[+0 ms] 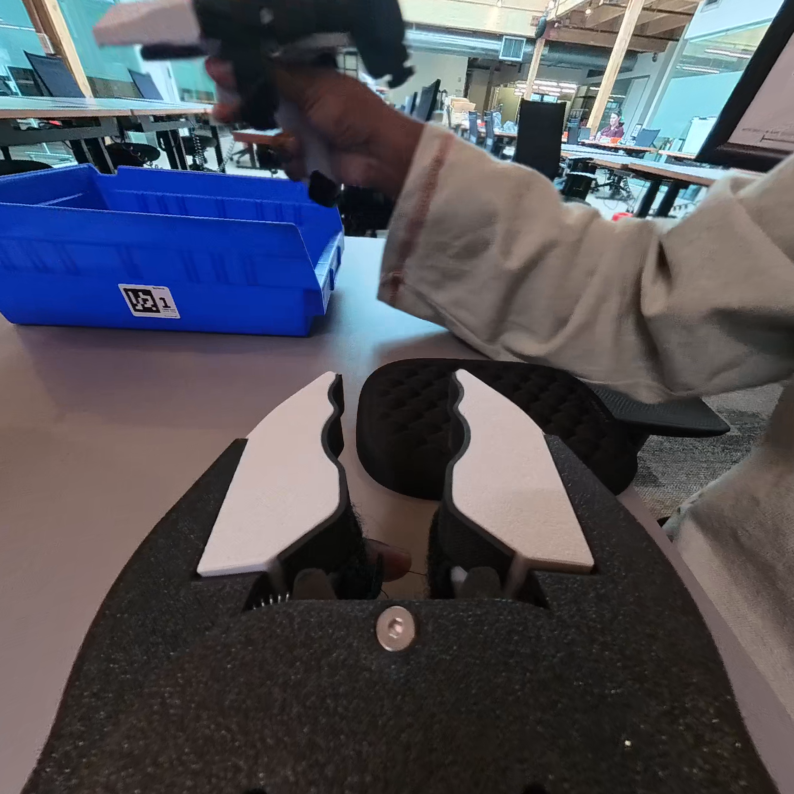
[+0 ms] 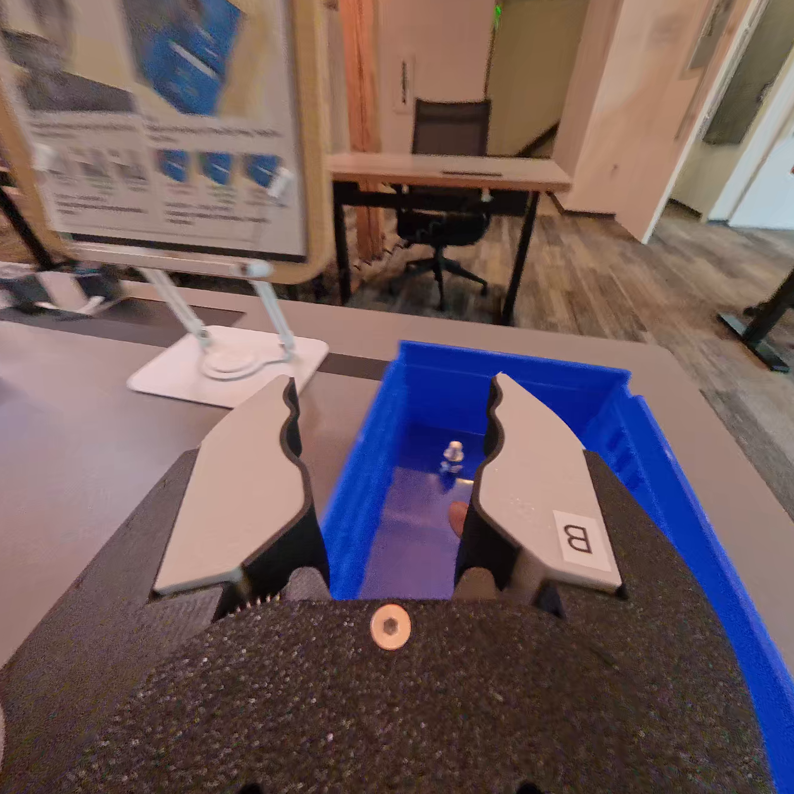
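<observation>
right gripper [image 2: 393, 412] gapes empty over the bin [image 2: 507, 365]; inside, a small, hard, light bolt [image 2: 452, 456]. left gripper [image 1: 397, 406] half open, empty.

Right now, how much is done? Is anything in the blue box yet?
Done: one small silver part lies in the blue bin. In hand: nothing. The right gripper hangs open over the bin, and the left gripper is open too, above the table edge by a black armrest. Left: can't tell; no other part shows.
</observation>
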Motion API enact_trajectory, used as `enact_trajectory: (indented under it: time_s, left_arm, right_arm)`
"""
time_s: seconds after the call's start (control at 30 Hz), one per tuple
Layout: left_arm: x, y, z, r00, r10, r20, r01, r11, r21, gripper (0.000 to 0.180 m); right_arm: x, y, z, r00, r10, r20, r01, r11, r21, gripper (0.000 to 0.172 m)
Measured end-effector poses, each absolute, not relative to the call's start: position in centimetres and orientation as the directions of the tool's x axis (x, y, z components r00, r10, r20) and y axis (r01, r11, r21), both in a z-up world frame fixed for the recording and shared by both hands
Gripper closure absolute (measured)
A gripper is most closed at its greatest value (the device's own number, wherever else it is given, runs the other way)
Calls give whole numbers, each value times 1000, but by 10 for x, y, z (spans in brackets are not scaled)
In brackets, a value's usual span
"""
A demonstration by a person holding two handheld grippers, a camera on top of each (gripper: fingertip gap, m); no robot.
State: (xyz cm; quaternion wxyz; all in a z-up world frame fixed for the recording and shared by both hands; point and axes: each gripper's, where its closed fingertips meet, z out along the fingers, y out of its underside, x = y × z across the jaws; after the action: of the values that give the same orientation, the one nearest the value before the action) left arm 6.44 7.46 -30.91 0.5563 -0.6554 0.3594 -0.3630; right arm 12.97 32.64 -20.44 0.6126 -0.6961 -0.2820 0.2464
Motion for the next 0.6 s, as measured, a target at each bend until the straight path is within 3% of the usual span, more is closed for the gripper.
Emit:
enact_trajectory:
  time_s: [0.13,0.27,0.5,0.6]
  left_arm:
    - [64,75,-309,481,-873,78,-61,-123,-991,134]
    - [65,75,-309,483,-873,64,-74,-114,-991,134]
    - [65,75,-310,489,-870,59,-77,-111,-991,135]
    - [65,75,-310,498,-866,44,-82,-97,-992,135]
  right_arm:
    - [106,242,-197,615,789,-13,71,-72,-995,77]
    - [89,177,-215,574,815,-79,-11,-89,-996,79]
    - [64,138,-274,610,791,-48,-9,-54,-999,83]
    - [65,137,-274,626,780,-4,-5,-1,-1000,89]
